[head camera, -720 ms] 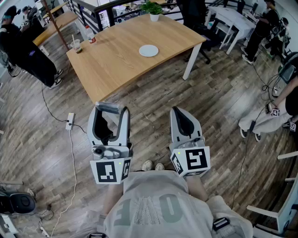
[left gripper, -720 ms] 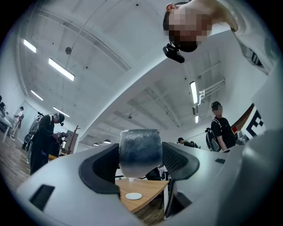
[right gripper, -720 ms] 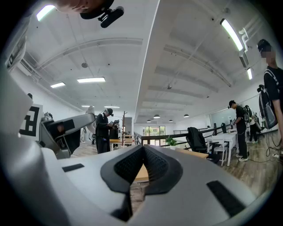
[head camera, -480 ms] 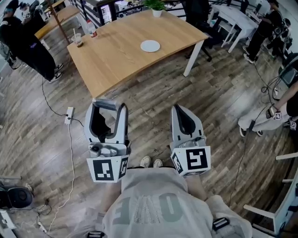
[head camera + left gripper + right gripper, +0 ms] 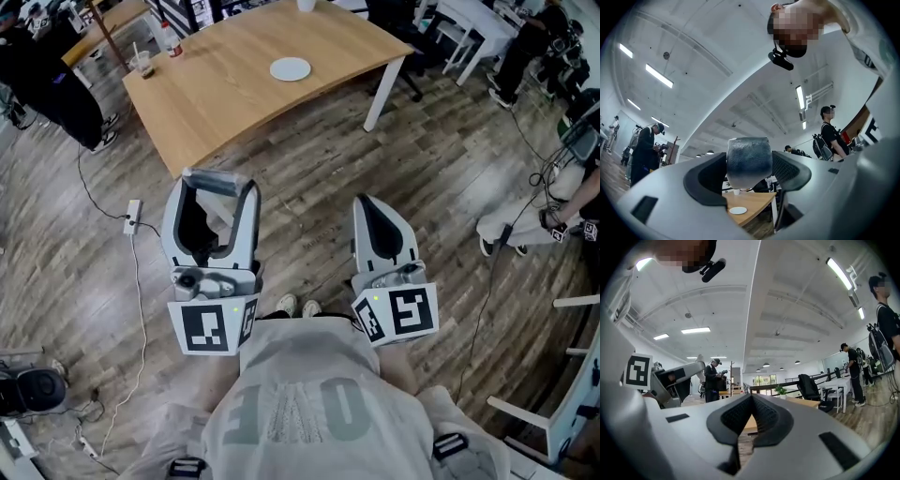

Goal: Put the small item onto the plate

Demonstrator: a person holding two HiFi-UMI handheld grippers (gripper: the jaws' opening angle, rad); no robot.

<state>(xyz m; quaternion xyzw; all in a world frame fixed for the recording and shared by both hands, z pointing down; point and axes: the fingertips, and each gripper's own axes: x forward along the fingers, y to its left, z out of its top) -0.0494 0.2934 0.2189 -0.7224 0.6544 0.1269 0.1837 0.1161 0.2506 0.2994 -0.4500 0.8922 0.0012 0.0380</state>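
A white plate lies on the wooden table some way ahead of me; it also shows small and far off between the jaws in the left gripper view. My left gripper is held over the wooden floor, its jaws standing wide and shut on the small item, a dark grey-blue block spanning the tips. My right gripper hangs beside it, also over the floor, shut with nothing in it.
A cup with a straw and a bottle stand at the table's far left corner. A power strip and cable lie on the floor to the left. People stand or sit at the left and right; a black chair is behind the table.
In the head view the table and plate have slid towards the top edge. Both grippers sit a little higher in the frame. The left grip on the block is unchanged.
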